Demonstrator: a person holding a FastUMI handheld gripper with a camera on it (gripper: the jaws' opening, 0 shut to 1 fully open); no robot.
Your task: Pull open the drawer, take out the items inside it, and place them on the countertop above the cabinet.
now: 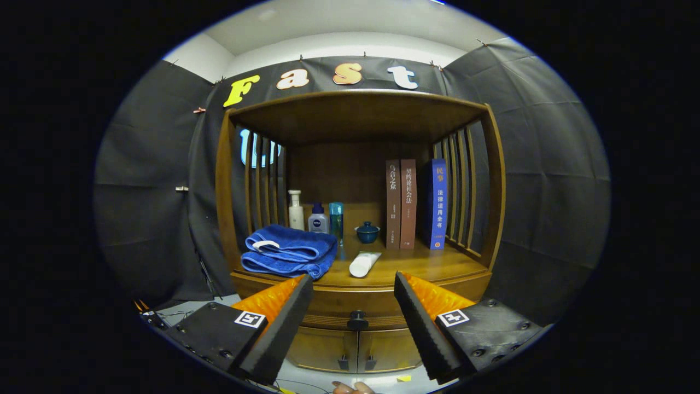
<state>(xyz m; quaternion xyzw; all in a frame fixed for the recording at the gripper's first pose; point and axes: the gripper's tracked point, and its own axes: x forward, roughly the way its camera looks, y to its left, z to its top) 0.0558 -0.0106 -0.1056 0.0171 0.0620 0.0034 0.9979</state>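
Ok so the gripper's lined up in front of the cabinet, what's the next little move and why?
Probably ease the gripper straight forward and close on the dark drawer knob. The fingers are spread open with the knob just ahead in the gap between them, and the drawer looks fully shut, so nothing inside can be reached yet.

Black cloth wall (547, 180) is wrapping the booth on both sides and behind, pinned up with small clips along the top. White ceiling (350, 27) is showing above the cloth, with a pale wall corner (199, 54) at the upper left. Wooden cabinet (358, 191) is standing centre, with slatted sides (465, 186), a flat top board and a solid back panel. Pale floor (322, 377) is showing below it. Light is falling evenly, warm on the wood.
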